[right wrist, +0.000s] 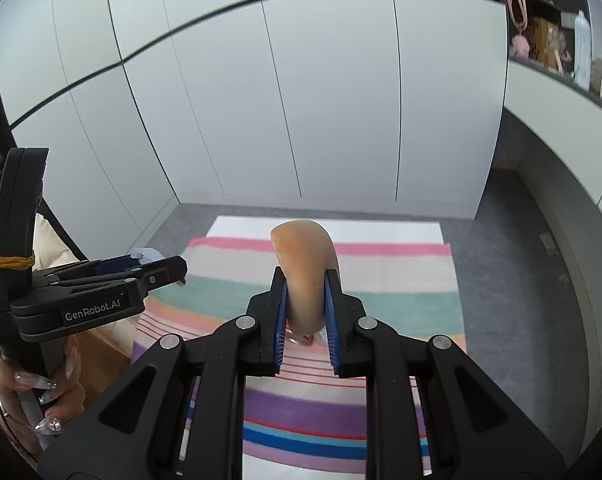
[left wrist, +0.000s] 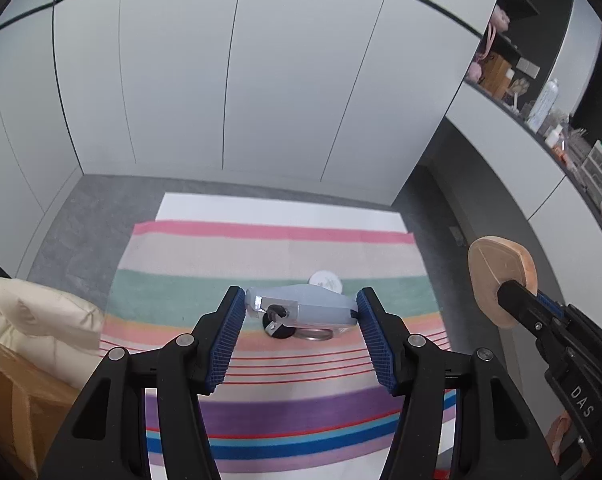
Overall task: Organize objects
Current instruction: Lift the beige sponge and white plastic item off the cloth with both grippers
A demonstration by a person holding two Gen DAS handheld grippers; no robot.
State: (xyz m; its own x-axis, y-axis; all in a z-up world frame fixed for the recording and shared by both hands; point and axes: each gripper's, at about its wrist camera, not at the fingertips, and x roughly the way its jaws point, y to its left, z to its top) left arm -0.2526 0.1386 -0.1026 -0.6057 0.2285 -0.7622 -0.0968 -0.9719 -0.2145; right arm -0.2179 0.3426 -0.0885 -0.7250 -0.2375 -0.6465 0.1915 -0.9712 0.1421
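I am holding two things in the air above a striped rug [left wrist: 269, 256]. My left gripper [left wrist: 299, 306] is clamping a pale translucent plastic container [left wrist: 313, 306] crosswise between its pads. My right gripper [right wrist: 305, 308] is pinching a tan, curved wooden piece [right wrist: 305, 264] that sticks up beyond its tips. Neither is put away yet. A white disc [left wrist: 325, 281], a ring and a small black item are lying on the rug below.
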